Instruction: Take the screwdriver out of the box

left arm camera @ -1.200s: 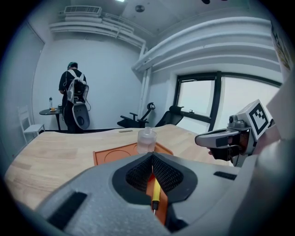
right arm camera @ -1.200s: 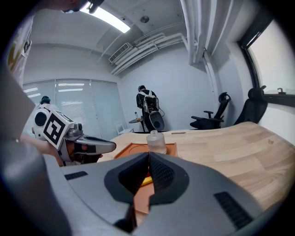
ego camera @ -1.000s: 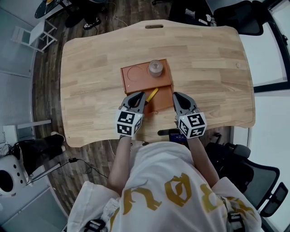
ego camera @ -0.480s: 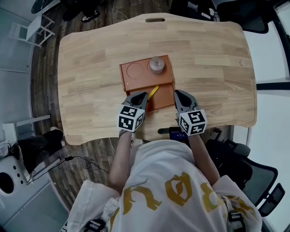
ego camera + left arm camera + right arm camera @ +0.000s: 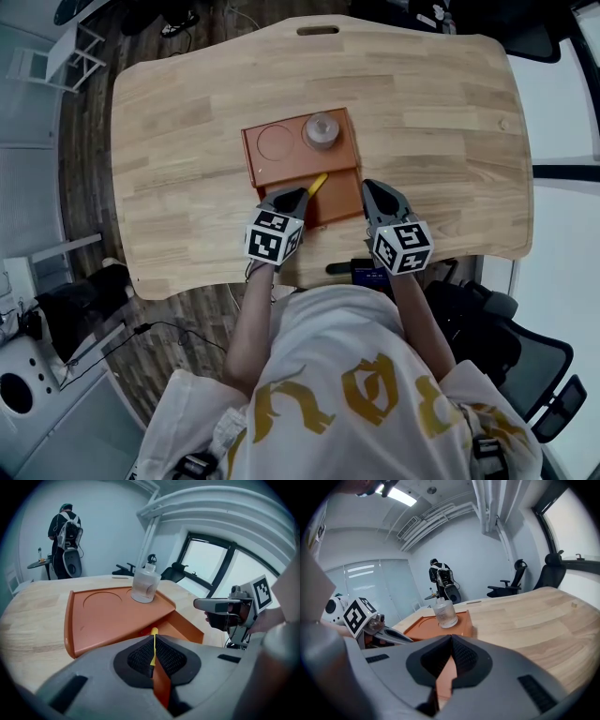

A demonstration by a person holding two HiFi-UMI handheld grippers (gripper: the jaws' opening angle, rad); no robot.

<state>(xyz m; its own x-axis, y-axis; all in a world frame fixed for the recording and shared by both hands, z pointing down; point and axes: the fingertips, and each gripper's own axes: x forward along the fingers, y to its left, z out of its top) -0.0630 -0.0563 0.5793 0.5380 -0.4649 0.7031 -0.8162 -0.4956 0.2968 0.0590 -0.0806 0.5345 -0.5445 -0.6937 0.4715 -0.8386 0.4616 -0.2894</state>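
Observation:
An orange box sits mid-table, its raised tray part carrying a clear bottle. In the box's lower front compartment lies the yellow-handled screwdriver, slanted. My left gripper is at the screwdriver's near end. In the left gripper view my left gripper is shut, with the screwdriver showing as a thin yellow strip in the seam of its jaws. My right gripper hovers at the box's right front corner, shut with nothing in it. The right gripper view shows the box and the bottle beyond my right gripper.
The wooden table has a handle slot at its far edge. A dark device lies at the near edge by my body. Office chairs and a person stand beyond the table.
My left gripper has crept forward onto the near end of the screwdriver. The right gripper has held its place beside the box. The head camera has shifted slightly.

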